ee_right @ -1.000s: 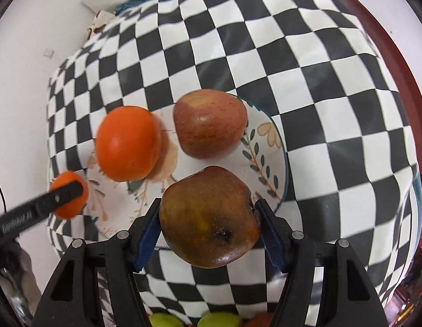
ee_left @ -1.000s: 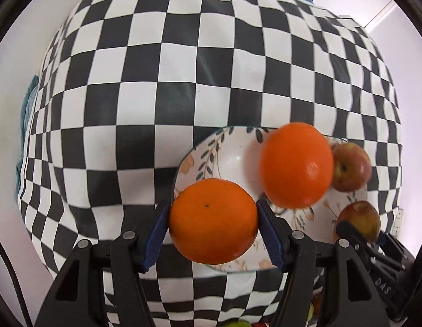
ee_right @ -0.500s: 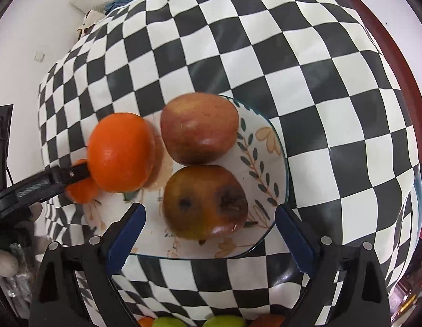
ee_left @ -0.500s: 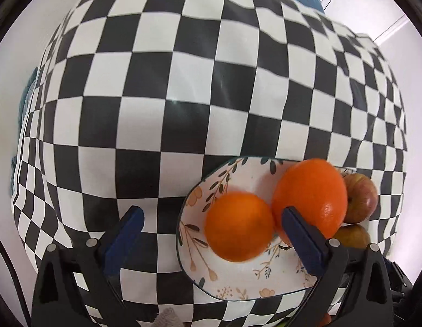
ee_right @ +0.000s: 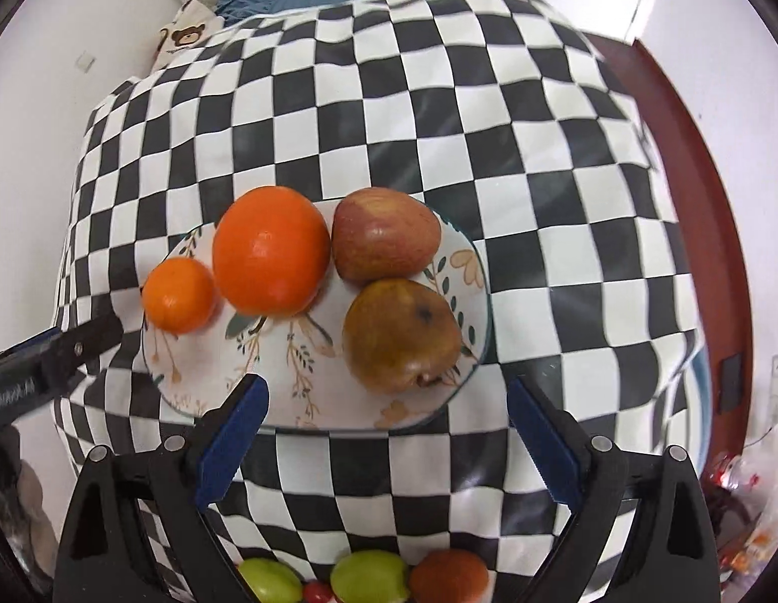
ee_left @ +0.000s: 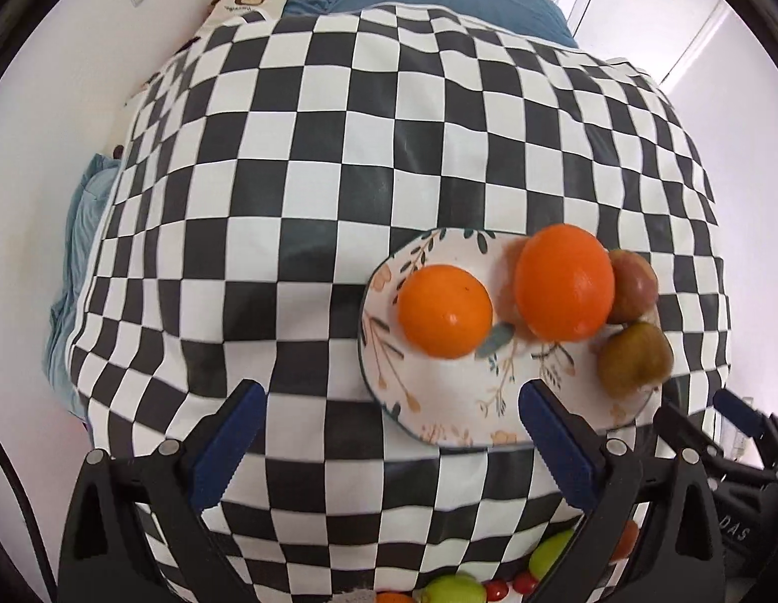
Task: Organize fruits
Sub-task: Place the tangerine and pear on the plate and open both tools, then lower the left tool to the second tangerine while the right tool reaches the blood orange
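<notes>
A floral plate (ee_left: 439,417) (ee_right: 318,392) on the checkered cloth holds two oranges and two apples. In the left wrist view the small orange (ee_left: 445,310), the large orange (ee_left: 564,282), the red apple (ee_left: 635,285) and the brownish apple (ee_left: 634,358) lie on it. In the right wrist view they are the small orange (ee_right: 179,294), large orange (ee_right: 271,250), red apple (ee_right: 384,235) and brownish apple (ee_right: 402,335). My left gripper (ee_left: 389,444) is open and empty, short of the plate's left side. My right gripper (ee_right: 386,444) is open and empty, just in front of the plate.
The checkered tablecloth (ee_left: 338,151) covers the whole table. Green and red fruits lie at the near edge below the grippers, a green one (ee_right: 368,578) and a reddish one (ee_right: 449,575) among them. A blue cloth and a teddy-bear bag (ee_left: 245,0) sit beyond the far edge.
Both grippers let go of their fruit, the left its small orange and the right its brownish apple, opened wide and drew back from the plate. All fruits now rest on the plate.
</notes>
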Demonstrator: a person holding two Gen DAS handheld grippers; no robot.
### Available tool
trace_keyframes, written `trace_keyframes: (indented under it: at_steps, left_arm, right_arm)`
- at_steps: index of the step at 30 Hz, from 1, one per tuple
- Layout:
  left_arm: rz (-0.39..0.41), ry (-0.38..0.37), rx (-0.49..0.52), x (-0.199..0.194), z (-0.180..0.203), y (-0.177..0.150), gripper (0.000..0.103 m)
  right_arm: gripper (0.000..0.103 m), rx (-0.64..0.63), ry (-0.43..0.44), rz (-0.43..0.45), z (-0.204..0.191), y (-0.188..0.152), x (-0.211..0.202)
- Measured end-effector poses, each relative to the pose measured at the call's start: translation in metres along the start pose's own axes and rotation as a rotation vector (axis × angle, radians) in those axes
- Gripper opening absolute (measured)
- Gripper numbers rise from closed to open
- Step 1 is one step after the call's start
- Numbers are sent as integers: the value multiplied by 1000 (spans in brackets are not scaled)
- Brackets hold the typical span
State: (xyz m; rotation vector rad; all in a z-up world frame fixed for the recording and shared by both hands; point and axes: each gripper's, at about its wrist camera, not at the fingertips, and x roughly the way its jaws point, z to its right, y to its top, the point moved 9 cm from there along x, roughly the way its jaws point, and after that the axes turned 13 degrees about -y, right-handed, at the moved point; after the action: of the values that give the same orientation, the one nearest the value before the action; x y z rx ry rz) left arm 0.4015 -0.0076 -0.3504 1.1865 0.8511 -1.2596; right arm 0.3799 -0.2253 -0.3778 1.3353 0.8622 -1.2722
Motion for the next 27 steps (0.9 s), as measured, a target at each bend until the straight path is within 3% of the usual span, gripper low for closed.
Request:
trace_keyframes:
  at_steps: [8, 27]
  left_arm:
    - [133, -3, 52, -50, 20, -22, 103]
    - [325, -47, 105, -147, 47, -72, 103]
  right_arm:
    - [98, -31, -21, 95, 7, -31, -50]
    - [98, 0, -13, 351, 17, -93, -194]
